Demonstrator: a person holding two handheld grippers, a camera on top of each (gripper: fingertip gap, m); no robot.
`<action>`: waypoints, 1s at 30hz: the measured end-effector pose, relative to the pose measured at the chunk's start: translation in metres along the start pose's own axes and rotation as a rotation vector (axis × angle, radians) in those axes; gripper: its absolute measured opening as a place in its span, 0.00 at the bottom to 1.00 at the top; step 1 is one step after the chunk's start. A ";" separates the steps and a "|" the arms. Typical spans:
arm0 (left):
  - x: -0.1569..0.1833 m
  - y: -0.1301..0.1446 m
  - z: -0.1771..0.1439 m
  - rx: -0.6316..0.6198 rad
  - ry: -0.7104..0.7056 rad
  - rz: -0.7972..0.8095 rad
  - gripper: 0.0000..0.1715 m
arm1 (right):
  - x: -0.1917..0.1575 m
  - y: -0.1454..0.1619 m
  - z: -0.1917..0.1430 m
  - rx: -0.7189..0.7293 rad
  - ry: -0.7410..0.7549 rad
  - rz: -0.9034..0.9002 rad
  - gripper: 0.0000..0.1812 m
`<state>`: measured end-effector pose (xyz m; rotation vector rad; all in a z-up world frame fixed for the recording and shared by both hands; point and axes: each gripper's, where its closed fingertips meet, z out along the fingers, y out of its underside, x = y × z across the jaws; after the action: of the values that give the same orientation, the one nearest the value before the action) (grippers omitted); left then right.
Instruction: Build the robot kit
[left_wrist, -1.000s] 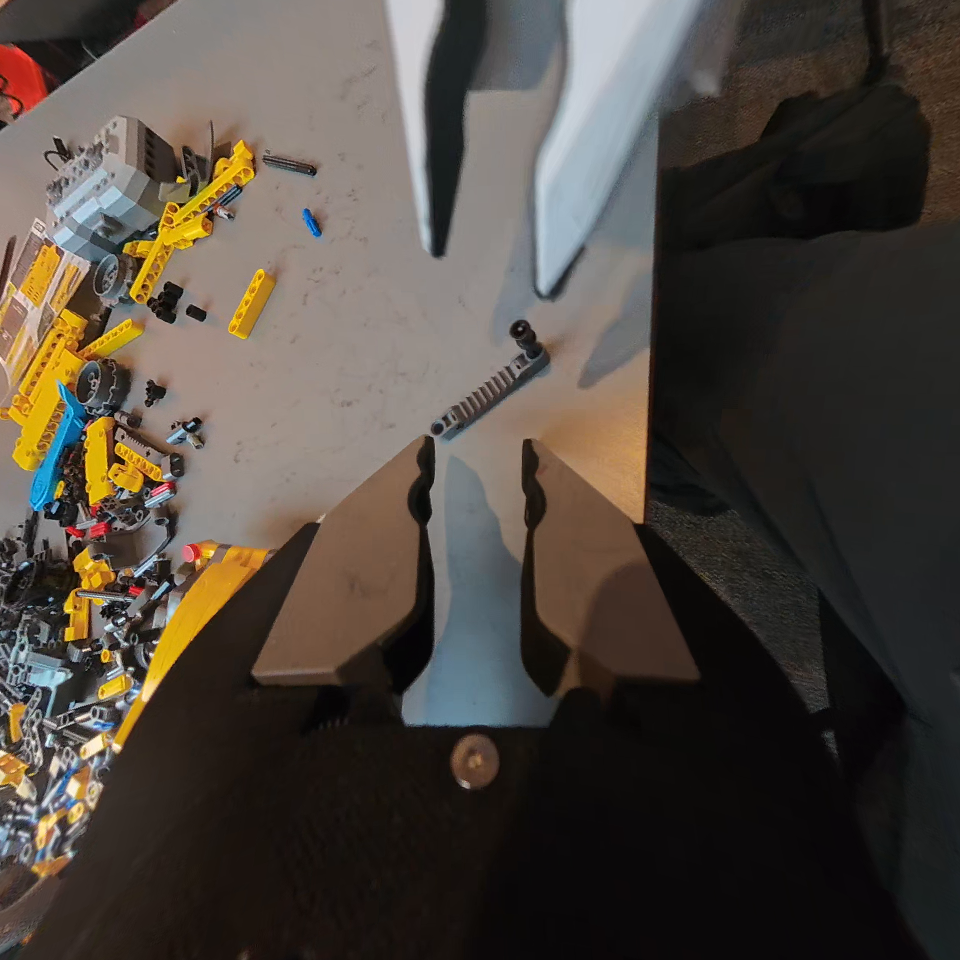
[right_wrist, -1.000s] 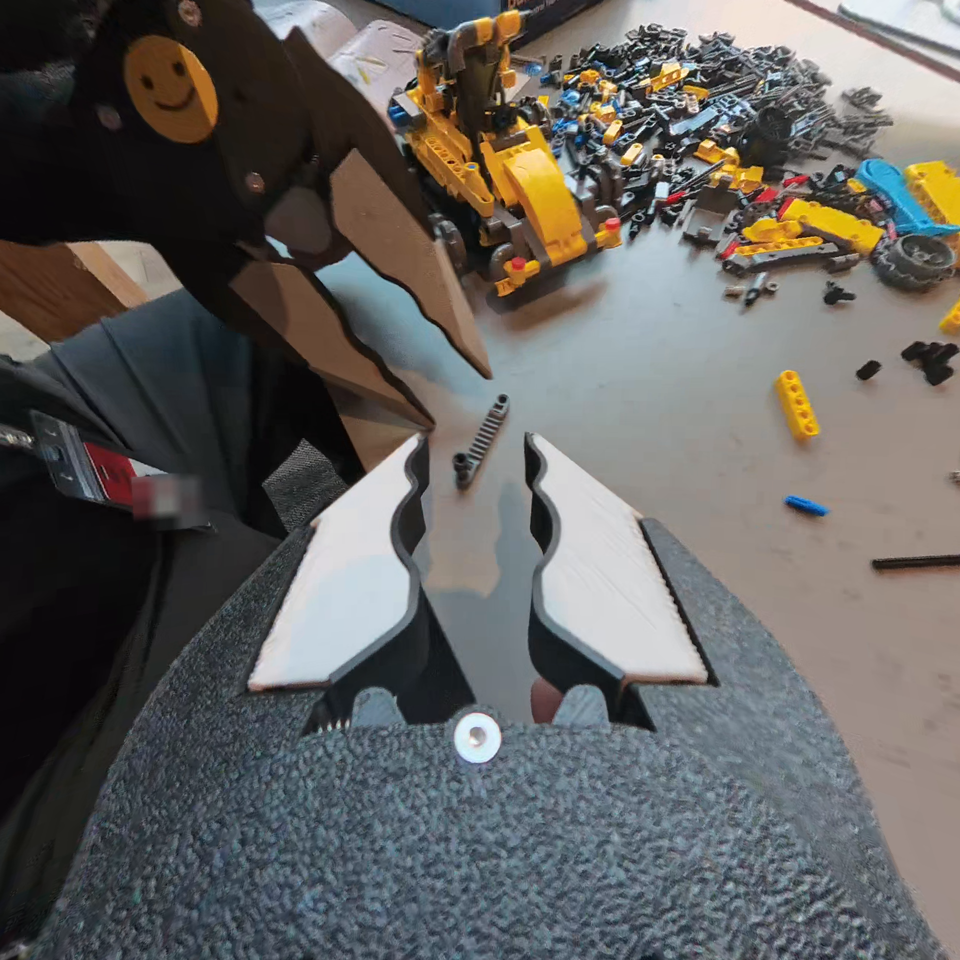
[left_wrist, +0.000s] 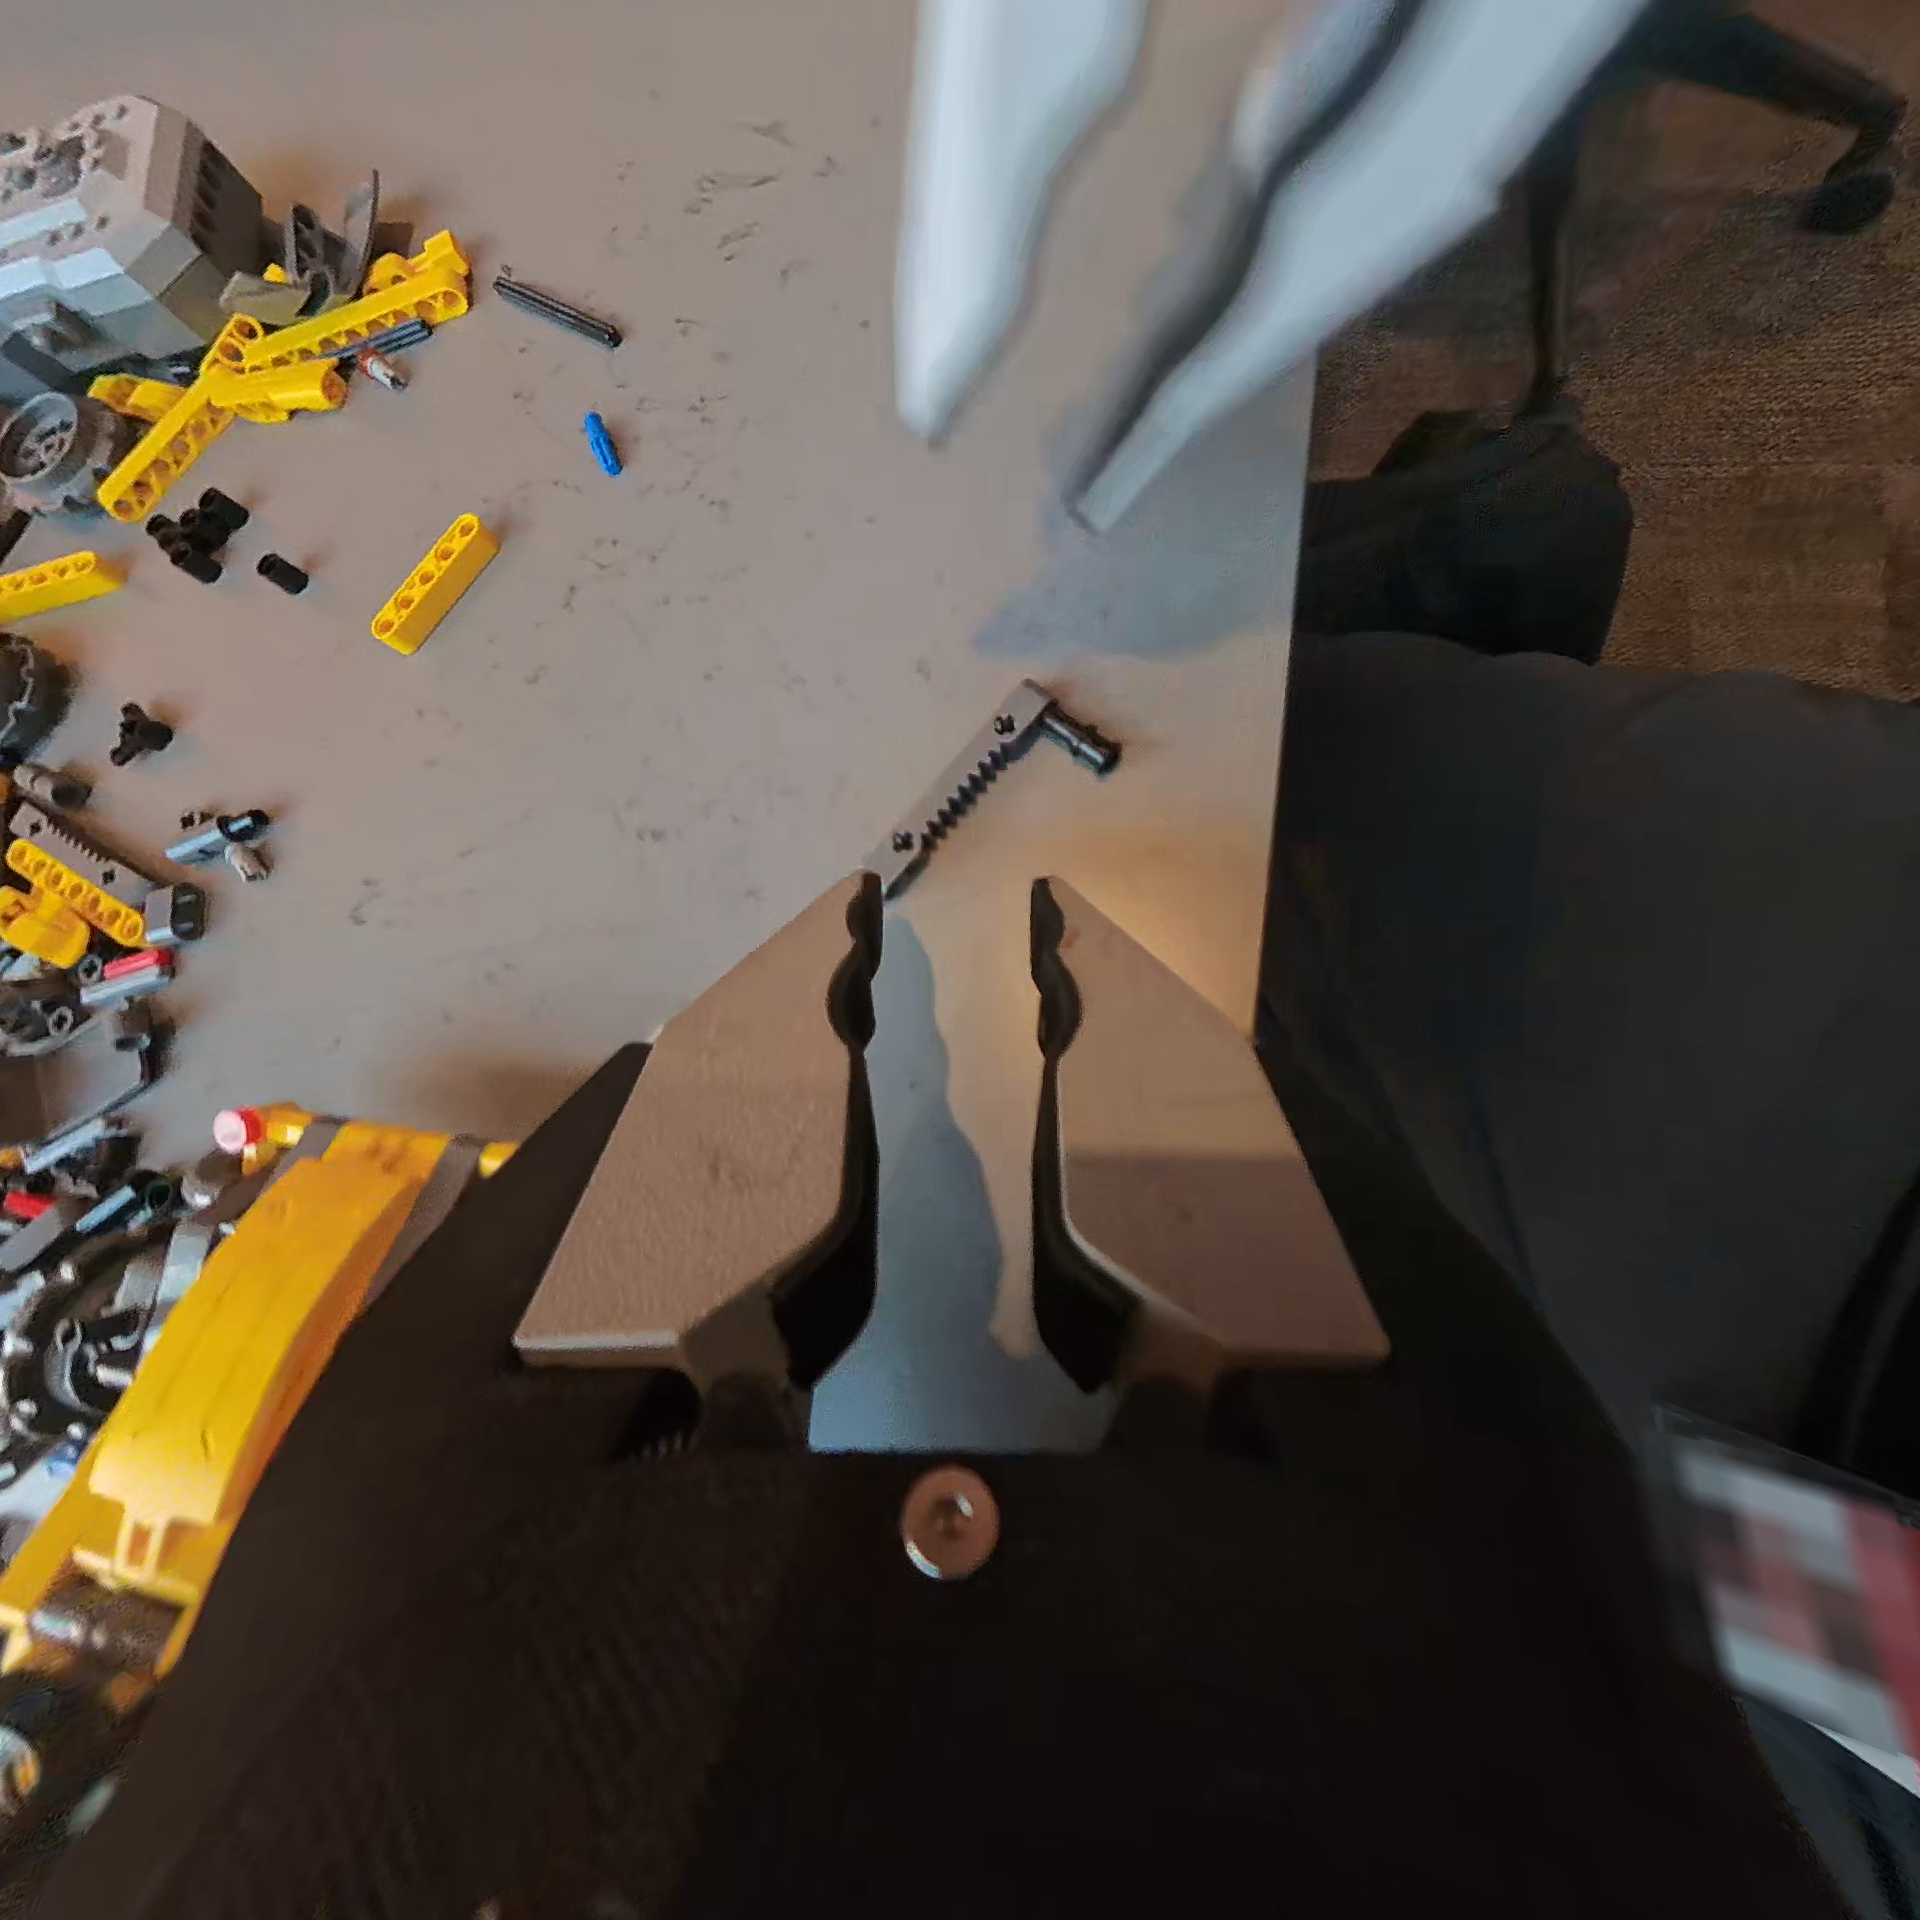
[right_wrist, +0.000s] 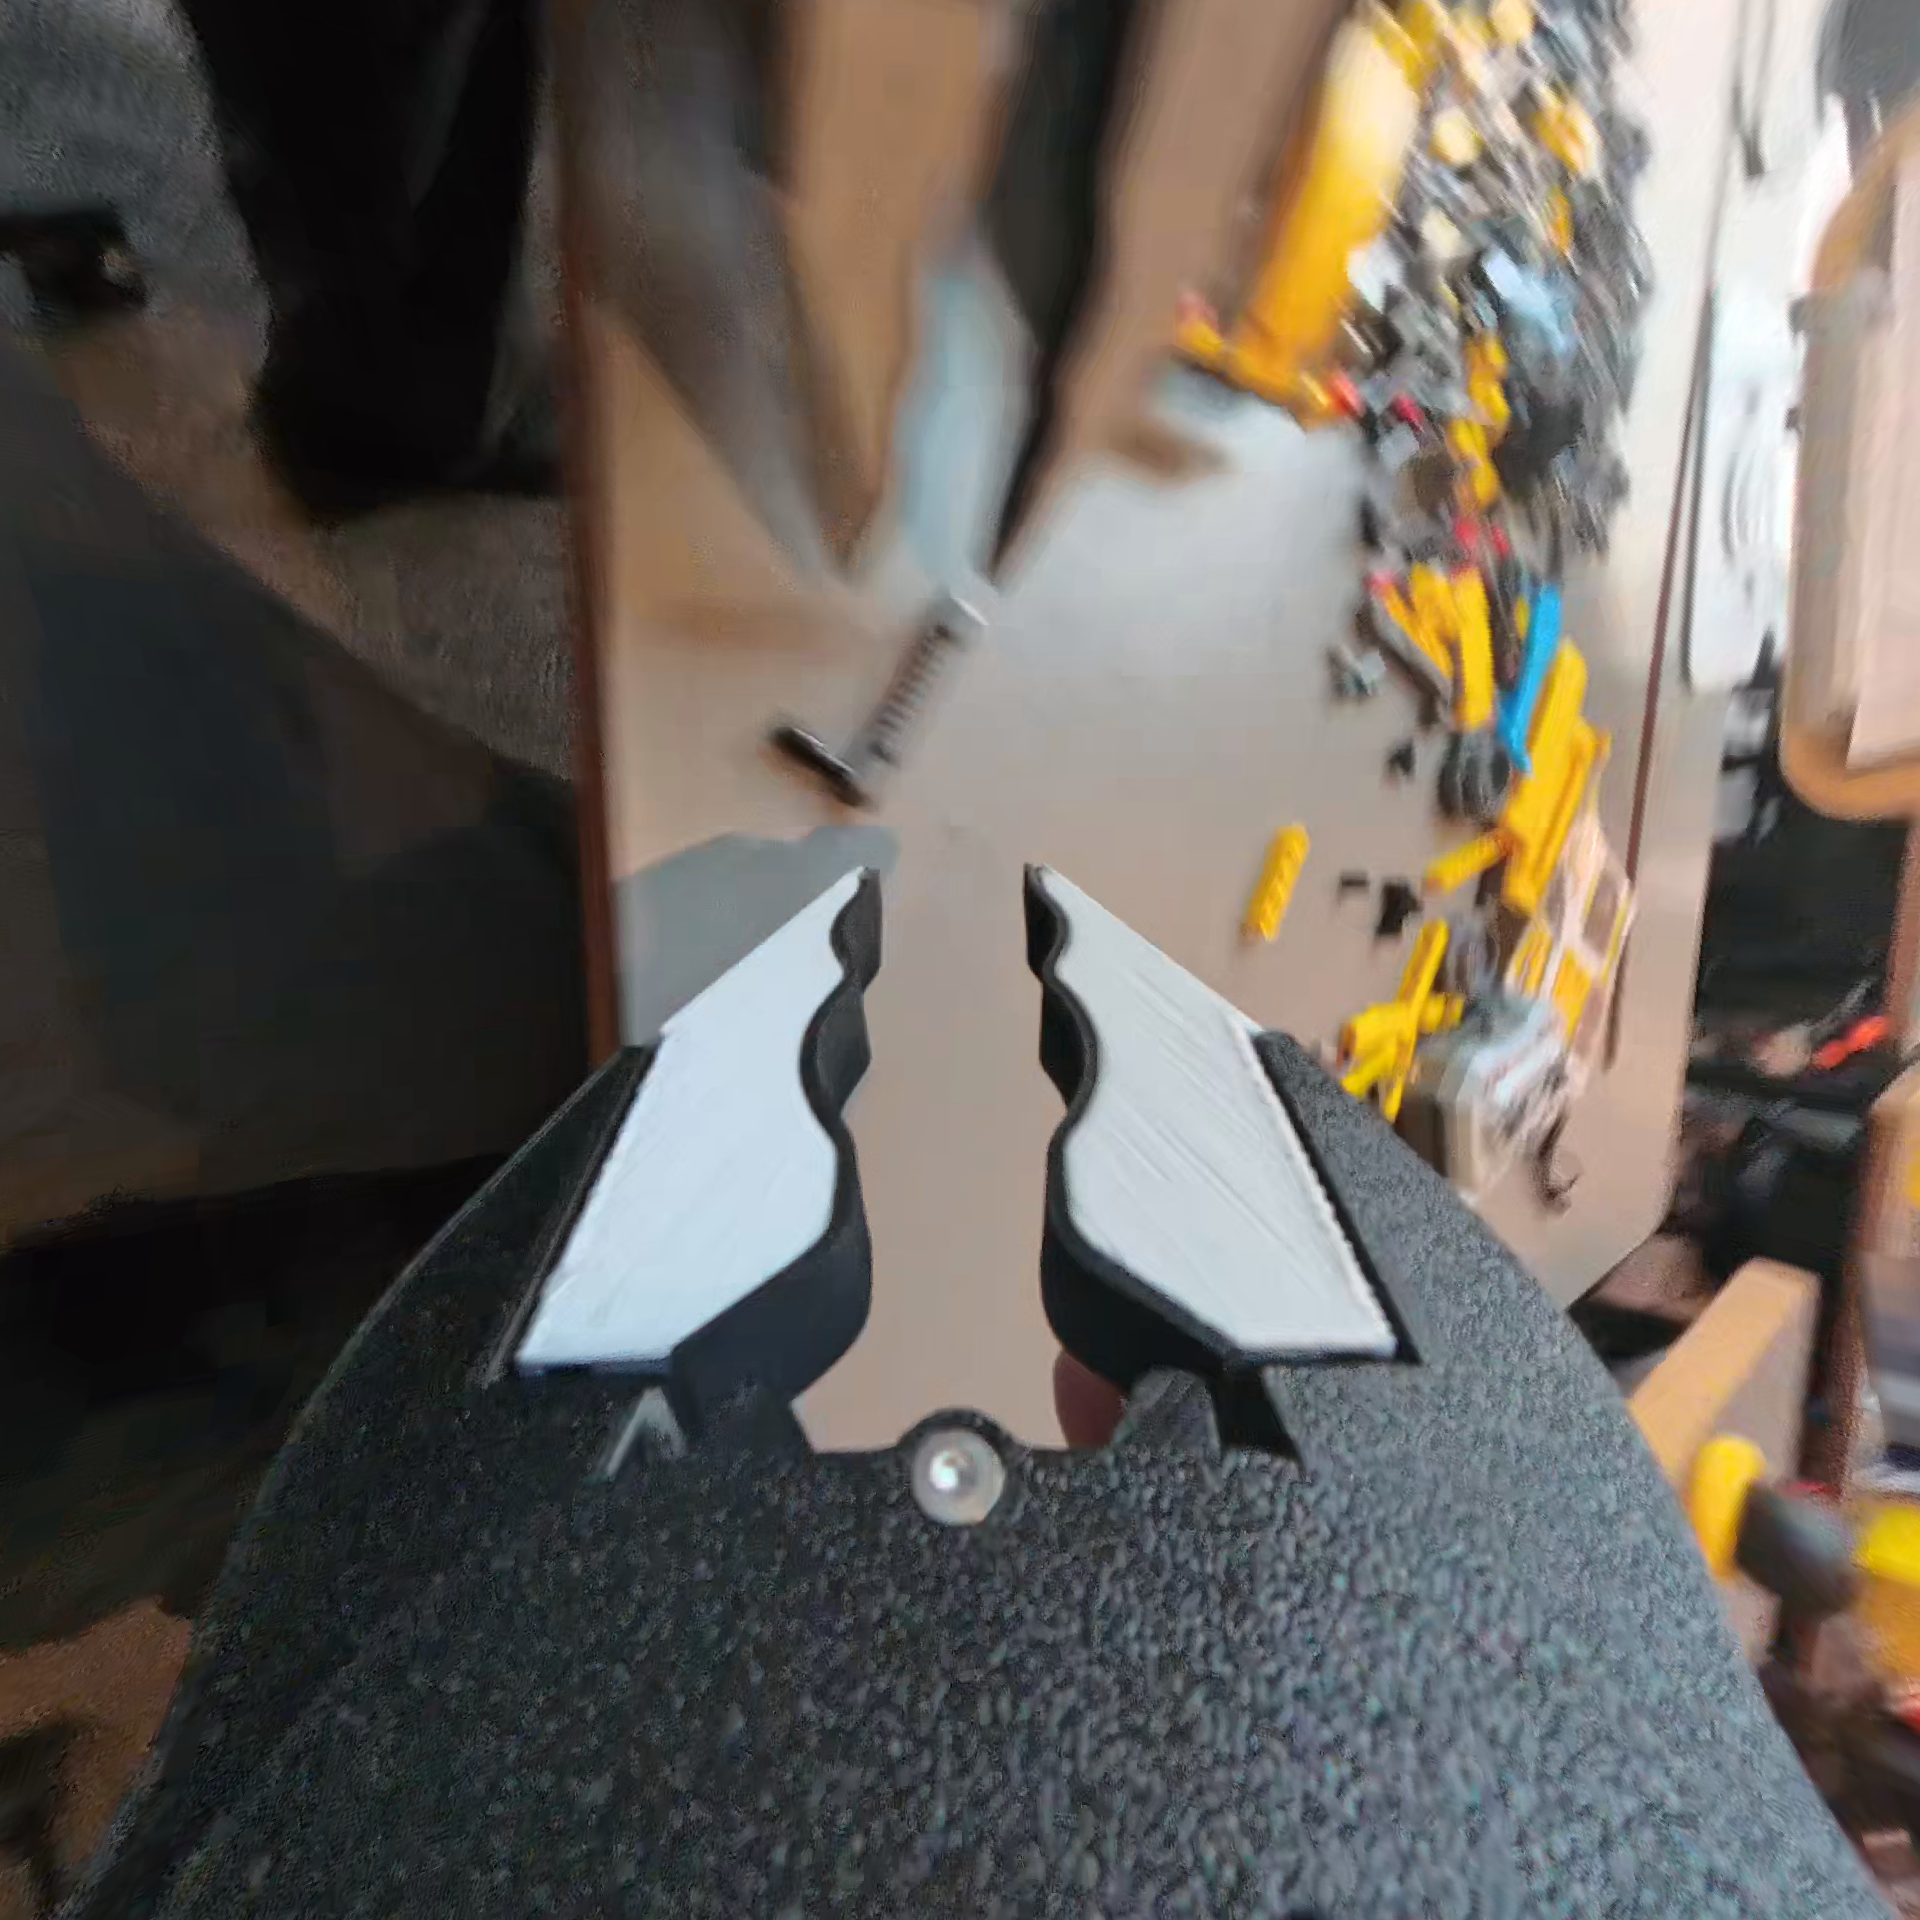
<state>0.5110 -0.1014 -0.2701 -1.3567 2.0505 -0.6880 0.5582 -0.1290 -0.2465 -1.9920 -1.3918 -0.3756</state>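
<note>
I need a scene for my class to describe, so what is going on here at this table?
A person holds two grippers over a table strewn with building-toy parts. Both are open and hold nothing. The left gripper has its fingers just short of a grey toothed rack piece with a black pin at its far end, near the table's edge. The right gripper hovers opposite, blurred. A yellow beam and a blue pin lie loose nearby.

Left gripper (left_wrist: 956, 894): jaws parted, nothing between them, fingers angled downward. Right gripper (right_wrist: 951, 883): jaws parted, empty, white fingers (right_wrist: 717, 1143) pointing forward; view motion-blurred.
</note>
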 end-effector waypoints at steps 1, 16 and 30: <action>0.002 0.001 -0.003 0.004 -0.004 -0.014 0.15 | 0.016 0.015 0.001 0.006 0.003 0.093 0.15; 0.025 0.016 -0.035 0.031 -0.030 -0.152 0.16 | 0.079 0.091 0.071 -0.092 -0.429 0.244 0.10; -0.018 -0.043 -0.010 0.116 -0.185 0.164 0.14 | 0.037 -0.001 0.015 0.208 -0.695 0.590 0.02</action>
<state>0.5369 -0.0986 -0.2299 -1.1287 1.9187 -0.5777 0.5697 -0.0925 -0.2355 -2.3232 -1.0570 0.7558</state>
